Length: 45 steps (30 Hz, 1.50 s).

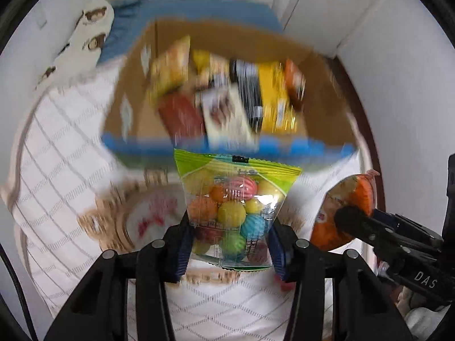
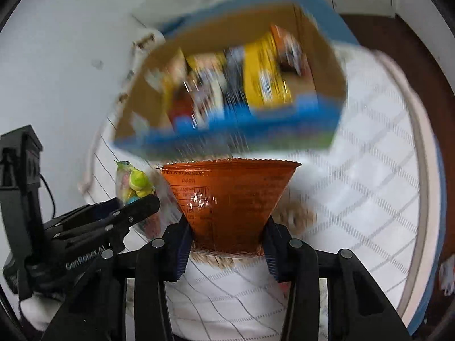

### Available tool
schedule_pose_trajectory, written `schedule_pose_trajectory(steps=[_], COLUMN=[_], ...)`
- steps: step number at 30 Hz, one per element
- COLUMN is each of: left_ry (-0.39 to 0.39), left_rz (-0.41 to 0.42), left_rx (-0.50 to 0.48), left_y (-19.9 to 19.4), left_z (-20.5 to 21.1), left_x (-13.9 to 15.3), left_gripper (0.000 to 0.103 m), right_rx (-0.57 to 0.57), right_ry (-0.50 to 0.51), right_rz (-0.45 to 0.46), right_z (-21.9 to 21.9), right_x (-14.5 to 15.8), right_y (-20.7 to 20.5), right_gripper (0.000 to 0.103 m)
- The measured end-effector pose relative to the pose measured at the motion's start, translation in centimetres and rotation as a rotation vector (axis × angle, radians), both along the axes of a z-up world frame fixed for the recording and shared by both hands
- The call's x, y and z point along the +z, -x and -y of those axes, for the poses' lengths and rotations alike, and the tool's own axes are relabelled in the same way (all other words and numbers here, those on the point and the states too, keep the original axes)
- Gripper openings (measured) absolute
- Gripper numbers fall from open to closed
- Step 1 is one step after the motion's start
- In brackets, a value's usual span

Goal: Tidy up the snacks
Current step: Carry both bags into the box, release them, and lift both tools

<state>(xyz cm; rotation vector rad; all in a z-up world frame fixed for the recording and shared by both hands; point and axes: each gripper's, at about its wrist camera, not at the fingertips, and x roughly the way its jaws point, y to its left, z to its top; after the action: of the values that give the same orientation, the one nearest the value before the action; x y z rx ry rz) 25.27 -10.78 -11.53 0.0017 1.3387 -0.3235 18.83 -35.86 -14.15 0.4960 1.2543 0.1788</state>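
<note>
My left gripper [image 1: 229, 244] is shut on a clear bag of coloured candy balls [image 1: 231, 207] with a green top, held above the white cloth. My right gripper [image 2: 227, 240] is shut on an orange snack packet [image 2: 230, 196]; that packet [image 1: 345, 209] also shows at the right of the left wrist view, and the candy bag [image 2: 135, 184] at the left of the right wrist view. Ahead of both, blurred, stands an open cardboard box [image 1: 136, 108] with a blue front edge, holding several snack packs [image 1: 273, 93]. The same box [image 2: 327, 65] fills the upper right wrist view.
A white patterned cloth [image 1: 62, 170] covers the round table, whose dark rim [image 2: 426, 85] curves at the right. A cream pouch with brown figures [image 1: 91, 31] lies at the back left beside blue fabric. White walls stand behind.
</note>
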Motion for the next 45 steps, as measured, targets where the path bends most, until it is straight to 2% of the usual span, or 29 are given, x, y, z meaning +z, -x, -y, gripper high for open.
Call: schedule_pose_trajectory(steps=[1, 2, 5, 9, 14, 18, 23, 32, 34, 35, 36, 37, 38, 40, 42, 45], left_ry=[-0.005, -0.011, -0.045, -0.121, -0.172, -0.207, -0.23, -0.247, -0.245, -0.239, -0.227, -0.216, -0.213, -0.214, -0.209, -0.215], left_rz=[0.019, 0.027, 0.047, 0.027, -0.075, -0.15, -0.193, -0.22, -0.224, -0.23, -0.239, -0.244, -0.239, -0.223, -0.224, -0.215], left_rx=[0.001, 0.002, -0.004, -0.001, 0.024, 0.025, 0.029, 0.031, 0.032, 0.031, 0.03, 0.033, 0.034, 0.035, 0.036, 0.033], left_y=[-1.1, -4.0, -7.3, -12.3, -16.9, -18.4, -18.9, -19.2, -19.3, -19.4, -19.5, -19.6, -19.6, -19.6, -19.6, -19.2], left_z=[0.1, -0.3, 0.0, 0.1, -1.2, -2.0, -2.3, -2.2, -2.2, -2.2, -2.2, -2.2, -2.1, -2.0, -2.0, -1.9], left_x=[1.1, 2.1, 3.2, 0.5, -5.5, -8.9, -11.1, -13.0, -13.1, -13.1, -13.2, -13.1, -13.0, -12.7, -12.6, -12.5], left_gripper=[0.044, 0.044, 0.044, 0.044, 0.044, 0.044, 0.044, 0.045, 0.048, 0.051, 0.064, 0.078, 0.081, 0.082, 0.082, 0.082], right_rx=[0.002, 0.003, 0.009, 0.013, 0.033, 0.06, 0.077, 0.137, 0.138, 0.14, 0.137, 0.136, 0.136, 0.133, 0.132, 0.129], right_ry=[0.011, 0.023, 0.07, 0.103, 0.133, 0.155, 0.161, 0.193, 0.196, 0.199, 0.207, 0.209, 0.209, 0.211, 0.223, 0.232], right_rz=[0.019, 0.029, 0.043, 0.0, -0.088, -0.17, -0.23, -0.305, -0.321, -0.325, -0.327, -0.325, -0.326, -0.326, -0.323, -0.318], right_z=[0.3, 0.8, 1.8, 2.9, 3.1, 3.0, 2.7, 1.6, 1.6, 1.6, 1.6, 1.6, 1.6, 1.6, 1.6, 1.6], right_x=[1.1, 2.0, 3.7, 3.4, 0.5, -2.9, -5.5, -8.2, -8.7, -8.9, -8.9, -9.0, -9.0, -8.9, -8.9, -8.8], right_y=[-1.3, -2.3, -6.0, -11.2, -15.0, -16.1, -17.1, -17.8, -17.7, -17.7, -17.7, -17.7, -17.8, -17.7, -17.7, -17.6], right_gripper=[0.046, 0.046, 0.046, 0.046, 0.046, 0.046, 0.046, 0.047, 0.056, 0.069, 0.079, 0.081, 0.083, 0.086, 0.095, 0.096])
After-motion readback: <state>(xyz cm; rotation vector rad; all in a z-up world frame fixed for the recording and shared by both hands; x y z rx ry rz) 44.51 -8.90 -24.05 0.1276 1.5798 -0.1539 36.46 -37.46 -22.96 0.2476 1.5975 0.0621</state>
